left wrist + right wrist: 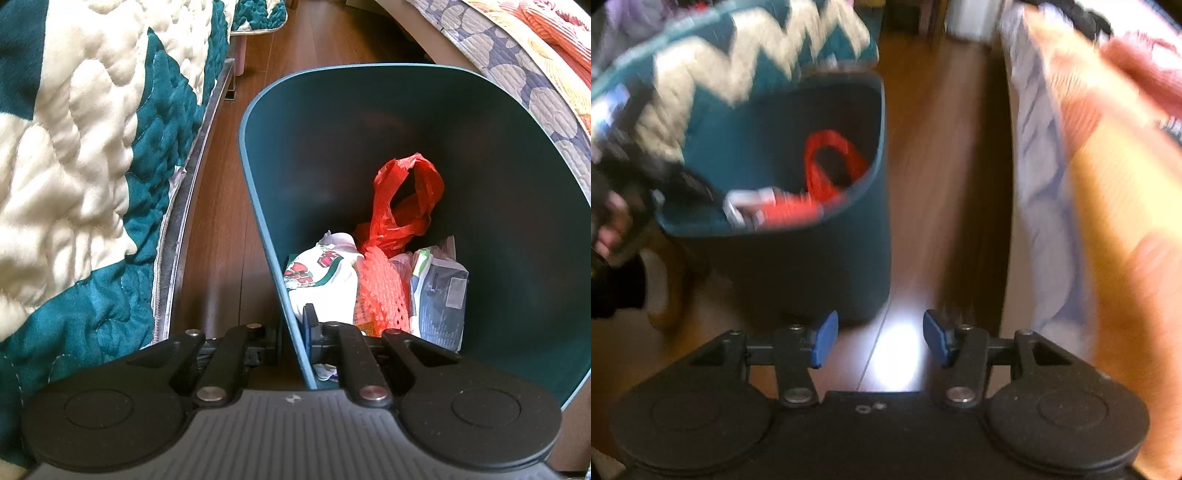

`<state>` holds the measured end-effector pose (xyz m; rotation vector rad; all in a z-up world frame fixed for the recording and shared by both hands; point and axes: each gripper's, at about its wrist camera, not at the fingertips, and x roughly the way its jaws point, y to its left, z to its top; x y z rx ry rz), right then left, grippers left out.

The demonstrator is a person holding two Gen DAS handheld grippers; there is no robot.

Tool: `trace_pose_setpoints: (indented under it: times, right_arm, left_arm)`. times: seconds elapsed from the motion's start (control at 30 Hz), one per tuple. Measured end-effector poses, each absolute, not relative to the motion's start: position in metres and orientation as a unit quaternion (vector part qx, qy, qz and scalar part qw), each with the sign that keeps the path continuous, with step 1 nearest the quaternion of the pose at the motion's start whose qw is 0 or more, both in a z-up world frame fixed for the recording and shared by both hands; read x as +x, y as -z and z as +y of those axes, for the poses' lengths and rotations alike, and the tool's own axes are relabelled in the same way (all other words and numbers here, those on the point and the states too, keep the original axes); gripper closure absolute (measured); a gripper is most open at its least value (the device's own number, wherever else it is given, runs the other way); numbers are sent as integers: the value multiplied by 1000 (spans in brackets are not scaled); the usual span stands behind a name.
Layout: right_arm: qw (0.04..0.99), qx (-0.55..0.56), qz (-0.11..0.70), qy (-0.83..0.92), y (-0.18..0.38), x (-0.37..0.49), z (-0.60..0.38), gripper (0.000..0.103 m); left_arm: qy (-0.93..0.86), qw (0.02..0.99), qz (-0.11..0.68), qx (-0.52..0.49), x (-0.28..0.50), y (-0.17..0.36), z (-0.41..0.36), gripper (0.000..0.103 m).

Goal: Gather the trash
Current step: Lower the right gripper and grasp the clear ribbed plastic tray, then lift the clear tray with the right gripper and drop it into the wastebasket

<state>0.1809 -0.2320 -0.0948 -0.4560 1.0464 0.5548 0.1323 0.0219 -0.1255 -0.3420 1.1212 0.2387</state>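
A dark teal trash bin (498, 184) stands on the wooden floor between two beds. Inside it lie a red plastic bag (402, 195), an orange net (380, 291), a white printed wrapper (317, 273) and a blue-grey packet (439, 295). My left gripper (293, 328) is shut on the bin's near rim, with the wall running between its fingers. In the blurred right wrist view the bin (812, 266) sits up and to the left, with the red bag (820, 162) showing inside. My right gripper (881, 339) hangs open over bare floor beside the bin, nothing between its blue pads.
A teal and cream quilt (74, 166) covers the bed on the left, edged by a metal frame (192, 166). A patterned cover (535, 74) drapes the bed on the right. Wooden floor (221, 221) runs between them. A person's hand (609, 221) shows at the left edge.
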Motion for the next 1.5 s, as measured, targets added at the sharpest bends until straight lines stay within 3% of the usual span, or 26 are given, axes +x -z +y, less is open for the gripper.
trace_pose_setpoints:
  times: [0.33,0.73,0.83,0.9,0.97,1.2,1.5]
  right_arm:
    - [758,-338,527,-182,241,231,-215,53]
    - [748,-328,561,-139,311,274,-235,56]
    - [742,-322,570,-148,318,279,-237,58]
    - [735,-329,573,-153,324,276,-236,65]
    - [728,-333,580,-153,327,275,-232,99]
    - [741,-333,559,-169,310,262,-228,103]
    - [769,-265,546,-200,217,215,-225,103]
  left_arm:
    - [-108,829,528,-152,137,129,21,94]
    - [-111,820,540,-153,139,138,18,94]
    - [-111,820,541,-152,140,139,17,94]
    - [-111,820,541,-150,139,138,16,94]
    - [-110,821,541,-146,139,138,15,94]
    - [-109,823,540,-137,135,138,11,94]
    - [-107,827,534,-136,136,138,12,94]
